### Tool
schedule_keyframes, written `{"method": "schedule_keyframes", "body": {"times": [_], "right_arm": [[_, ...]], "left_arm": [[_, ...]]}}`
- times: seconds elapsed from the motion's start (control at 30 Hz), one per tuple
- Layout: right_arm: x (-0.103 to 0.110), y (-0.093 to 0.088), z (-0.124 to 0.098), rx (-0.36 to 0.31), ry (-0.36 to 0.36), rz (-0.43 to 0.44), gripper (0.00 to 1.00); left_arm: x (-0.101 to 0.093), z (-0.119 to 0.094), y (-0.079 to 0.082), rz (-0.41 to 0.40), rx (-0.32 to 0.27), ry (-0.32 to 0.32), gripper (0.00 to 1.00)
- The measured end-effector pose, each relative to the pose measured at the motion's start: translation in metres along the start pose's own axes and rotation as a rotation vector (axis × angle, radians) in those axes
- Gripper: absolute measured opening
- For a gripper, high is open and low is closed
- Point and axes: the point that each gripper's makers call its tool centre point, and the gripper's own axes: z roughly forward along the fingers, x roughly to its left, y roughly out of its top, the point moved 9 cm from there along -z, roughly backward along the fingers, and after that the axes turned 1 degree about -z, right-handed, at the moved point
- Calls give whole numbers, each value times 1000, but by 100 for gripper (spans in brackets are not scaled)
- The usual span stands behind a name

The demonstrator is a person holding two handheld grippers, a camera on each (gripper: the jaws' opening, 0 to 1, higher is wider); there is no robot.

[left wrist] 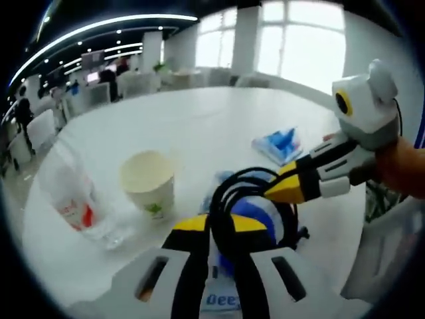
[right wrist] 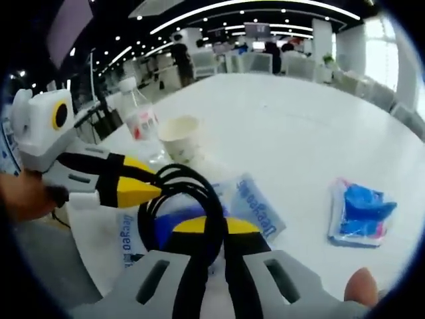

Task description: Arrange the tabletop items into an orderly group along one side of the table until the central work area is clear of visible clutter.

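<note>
A coiled black cable lies over a white and blue pouch near the white table's edge. My left gripper is shut on the coil's near side, and in the right gripper view it comes in from the left. My right gripper is also shut on the cable, reaching in from the right in the left gripper view. A paper cup stands upright beyond the coil. A clear plastic bottle stands beside the cup.
A small blue packet lies flat on the round white table, apart from the coil. A hand holds the right gripper. Chairs and other tables stand far behind.
</note>
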Motion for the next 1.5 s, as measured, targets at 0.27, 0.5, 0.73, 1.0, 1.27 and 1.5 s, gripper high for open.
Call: {"method": "schedule_keyframes", "body": {"times": [0.27,0.5,0.73,1.0,1.27,1.5], "right_arm": [[-21,-8,-23,7,-33,9,4],[-33,-12,-42,1,-46,28,3],[-49,-21,-66,6,-75,36,3],[-70,-39,-92,30,-122,60,3],[-85,-53,-102,56,-146,84,4],[-98,-63,-98,98,-150,98,4]], "left_arm": [[-23,14,8,29,-15,-48,0],[-39,17,17,62,-13,-83,0],[-61,27,27,98,-7,-129,1],[-95,44,35,147,7,-193,1],[-114,63,33,162,35,-229,1],[-122,81,29,165,66,-239,1]]}}
